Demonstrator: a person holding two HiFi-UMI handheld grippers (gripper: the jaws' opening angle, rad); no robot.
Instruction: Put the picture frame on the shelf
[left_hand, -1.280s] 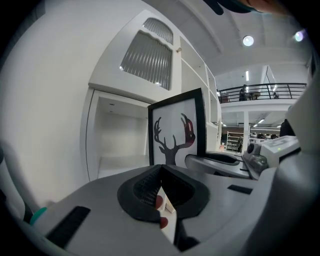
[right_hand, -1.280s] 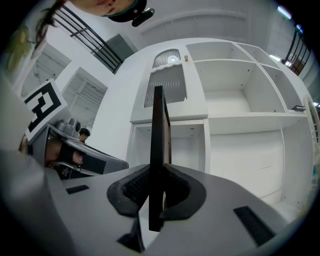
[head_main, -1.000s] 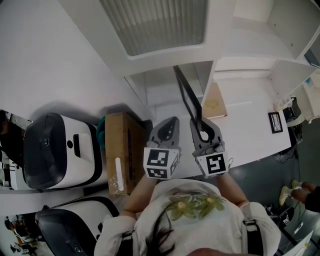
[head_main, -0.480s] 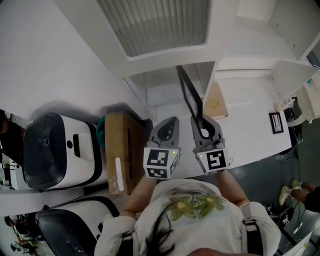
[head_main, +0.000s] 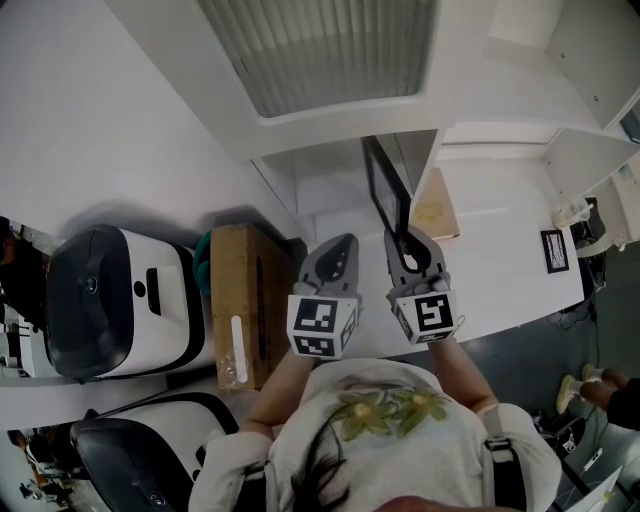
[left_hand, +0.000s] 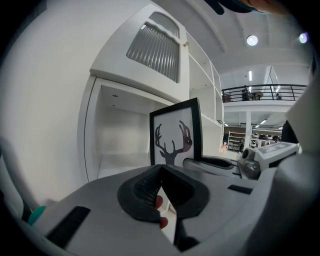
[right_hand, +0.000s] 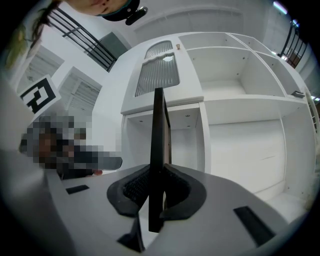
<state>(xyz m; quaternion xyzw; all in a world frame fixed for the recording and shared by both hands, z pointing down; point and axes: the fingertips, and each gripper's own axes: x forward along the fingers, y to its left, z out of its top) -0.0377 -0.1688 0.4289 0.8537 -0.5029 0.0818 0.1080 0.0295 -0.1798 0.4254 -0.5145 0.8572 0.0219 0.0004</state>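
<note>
The right hand-held gripper (head_main: 406, 238), just right of centre in the head view, is clamped on the lower edge of the black picture frame (head_main: 385, 192). The frame stands upright, just above centre, before an open compartment of the white shelf (head_main: 320, 180). The left hand-held gripper (head_main: 338, 252) beside it has its jaws closed together on nothing.

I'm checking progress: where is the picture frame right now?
Head view, right of centre: the picture frame stands edge-on in the right gripper, beside the left gripper, in front of the low open compartment of the shelf.
</note>
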